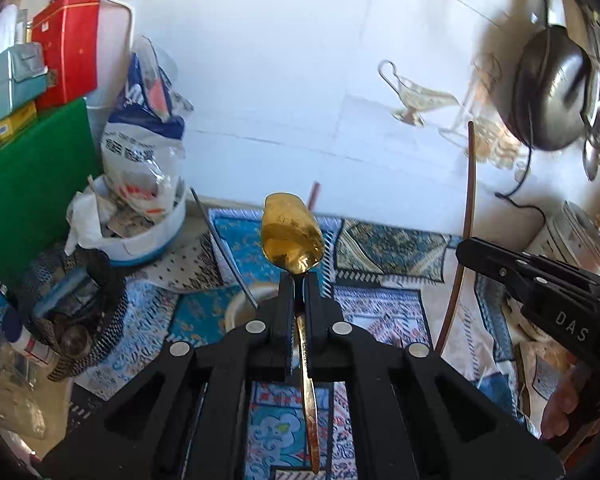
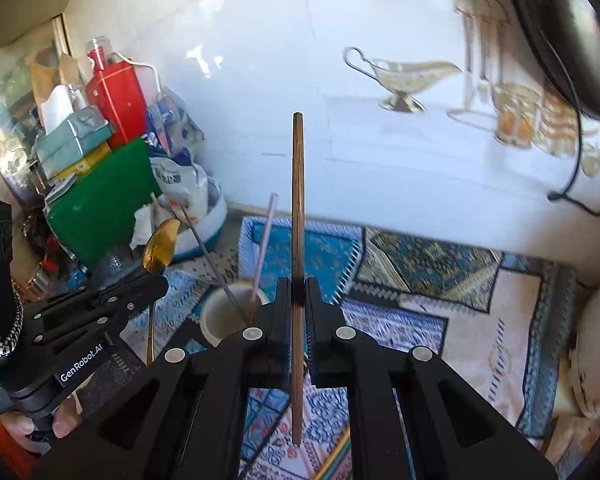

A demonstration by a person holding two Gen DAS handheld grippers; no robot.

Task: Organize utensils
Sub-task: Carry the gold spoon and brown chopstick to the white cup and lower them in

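My left gripper (image 1: 299, 280) is shut on a gold spoon (image 1: 292, 234), bowl pointing up and away, handle running back between the fingers. It hovers just above a cream cup (image 1: 240, 308) that holds a thin metal rod (image 1: 220, 240). My right gripper (image 2: 299, 282) is shut on a brown wooden chopstick (image 2: 297, 200) held upright. In the right wrist view the cream cup (image 2: 220, 316) sits left of the gripper with a pink straw (image 2: 265, 248) and the metal rod in it. The left gripper (image 2: 140, 284) with the spoon (image 2: 161, 246) shows at left.
A patterned blue cloth (image 2: 420, 280) covers the table. At left stand a green board (image 1: 32, 184), a red tin (image 1: 70, 52), boxes, a printed plastic bag (image 1: 144, 152) in a white tub and a mesh basket (image 1: 76, 312). A black pan (image 1: 548, 88) hangs at right on the white tiled wall.
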